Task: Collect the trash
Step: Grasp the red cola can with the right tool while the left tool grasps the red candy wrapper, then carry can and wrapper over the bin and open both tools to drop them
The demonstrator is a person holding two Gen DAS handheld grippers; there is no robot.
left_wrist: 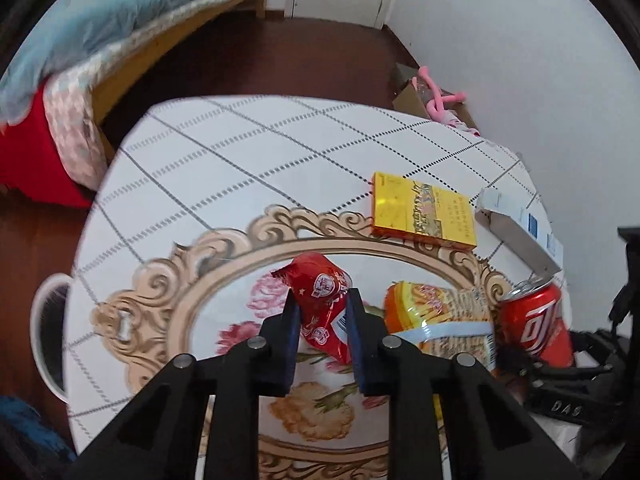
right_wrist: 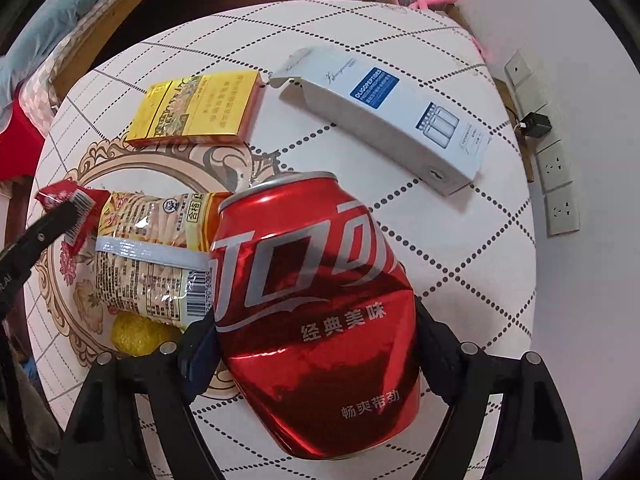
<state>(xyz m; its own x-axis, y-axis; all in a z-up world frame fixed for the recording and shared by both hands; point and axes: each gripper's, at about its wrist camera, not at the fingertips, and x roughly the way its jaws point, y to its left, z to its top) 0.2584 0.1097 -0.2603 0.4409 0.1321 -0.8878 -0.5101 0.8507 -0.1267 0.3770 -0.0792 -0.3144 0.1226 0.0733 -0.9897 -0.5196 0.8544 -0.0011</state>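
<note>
My left gripper is shut on a crumpled red snack wrapper above the round table; the wrapper also shows in the right wrist view. My right gripper is shut on a dented red cola can, held tilted over the table; the can also shows in the left wrist view. A yellow-orange snack bag lies between the two, also in the left wrist view. A yellow flat box and an open white carton lie farther back.
A white bin stands at the table's left edge. A bed with a blue quilt is at the far left. A cardboard box with a pink toy sits by the wall. Wall sockets are at right.
</note>
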